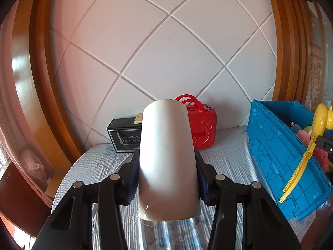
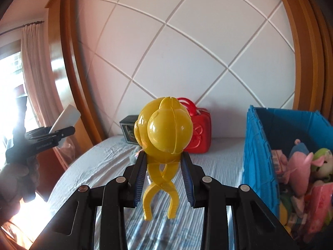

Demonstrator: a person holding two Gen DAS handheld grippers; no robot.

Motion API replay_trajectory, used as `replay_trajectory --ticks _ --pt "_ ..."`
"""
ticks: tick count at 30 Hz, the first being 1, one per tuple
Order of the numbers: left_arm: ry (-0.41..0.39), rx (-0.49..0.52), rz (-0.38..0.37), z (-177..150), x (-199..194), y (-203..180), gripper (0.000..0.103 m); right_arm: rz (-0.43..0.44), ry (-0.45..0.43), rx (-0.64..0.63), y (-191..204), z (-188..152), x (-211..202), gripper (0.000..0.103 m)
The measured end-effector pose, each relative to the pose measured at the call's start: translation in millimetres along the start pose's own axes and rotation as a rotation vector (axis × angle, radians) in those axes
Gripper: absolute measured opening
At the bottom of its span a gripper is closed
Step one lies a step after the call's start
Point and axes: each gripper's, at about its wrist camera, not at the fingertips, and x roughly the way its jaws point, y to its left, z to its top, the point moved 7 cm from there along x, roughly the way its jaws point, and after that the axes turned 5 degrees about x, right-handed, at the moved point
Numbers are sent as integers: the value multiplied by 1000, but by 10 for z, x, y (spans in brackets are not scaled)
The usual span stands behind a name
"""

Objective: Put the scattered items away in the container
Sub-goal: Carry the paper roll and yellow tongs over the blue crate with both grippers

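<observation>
- The left gripper [image 1: 167,173] pinches a white cylinder [image 1: 167,158] at mid-body, its pads pressed on both sides. Gripping mid-body probably balances the cylinder for transport.
- The right gripper [image 2: 164,175] is pressed together on the crossed arms of a yellow ball-shaped tong toy [image 2: 163,129], just below its head. This likely keeps the two handles hanging free.
- Landmark: the blue crate [image 2: 260,145]. Both held items are raised above the table [image 2: 218,156], left of the crate and not yet over its opening.
- A red case [image 1: 205,129] and a black box [image 1: 122,137] stand well left of the crate, against the wall.
- Only the right wrist view shows the crate's interior, which holds plush toys [image 2: 301,166].
- The left wrist view shows the crate's outer wall [image 1: 276,156] and the toy [image 1: 320,123] near its rim.
- The right wrist view shows the left gripper [image 2: 62,133] from the side, far left of the crate.
</observation>
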Motion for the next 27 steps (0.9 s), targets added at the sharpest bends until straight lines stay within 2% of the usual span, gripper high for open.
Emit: replay_trajectory --ticks 7,14,27 --pt "-47 40 -64 380 -113 -617 46 -17 -70 10 -320 246 -556 32" --pt "-60 79 -114 599 -111 -1198 46 -52 -115 37 -727 386 -1014 32" --pt "-89 170 -253 987 -125 -2350 46 -189 -167 102 -1660 472 -1710 32"
